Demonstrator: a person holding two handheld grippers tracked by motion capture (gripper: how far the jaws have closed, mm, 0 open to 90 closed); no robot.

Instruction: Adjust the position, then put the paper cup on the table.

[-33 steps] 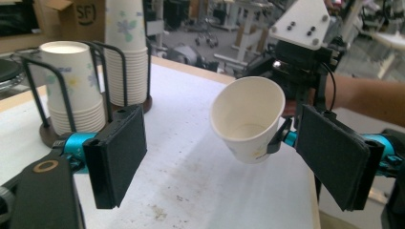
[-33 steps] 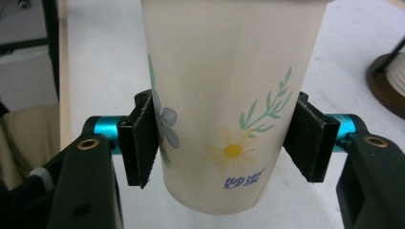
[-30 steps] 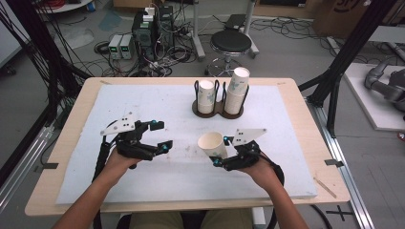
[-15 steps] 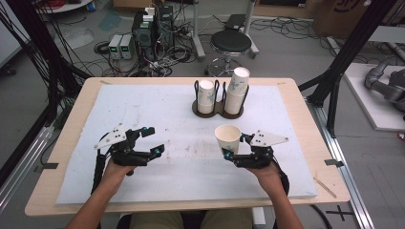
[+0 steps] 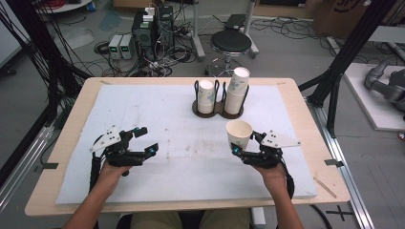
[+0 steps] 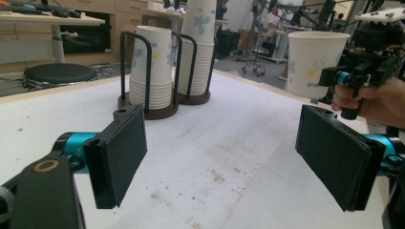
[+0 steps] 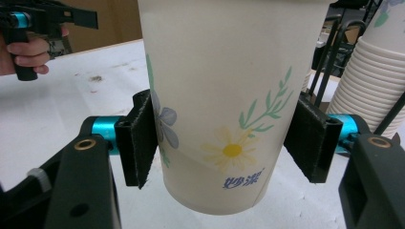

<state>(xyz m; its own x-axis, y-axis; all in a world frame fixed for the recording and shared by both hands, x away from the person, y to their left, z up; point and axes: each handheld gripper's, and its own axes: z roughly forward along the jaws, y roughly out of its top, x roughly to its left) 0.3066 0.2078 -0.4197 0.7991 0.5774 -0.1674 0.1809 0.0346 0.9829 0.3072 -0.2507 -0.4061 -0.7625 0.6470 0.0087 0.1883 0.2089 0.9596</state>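
The right gripper clamps a single paper cup by its lower wall, upright and raised off the white mat at the near right; its jaws have just been easing slightly wider, the cup still between them. The cup's mouth looks empty. At the far middle, a dark two-ring holder carries two stacks of nested cups. The left gripper stands wide with nothing between its pads, near left.

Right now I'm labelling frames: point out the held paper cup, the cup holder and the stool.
paper cup (image 5: 238,135), high view, its side wall.
cup holder (image 5: 197,109), high view, its dark base.
stool (image 5: 231,42), high view, its round seat.
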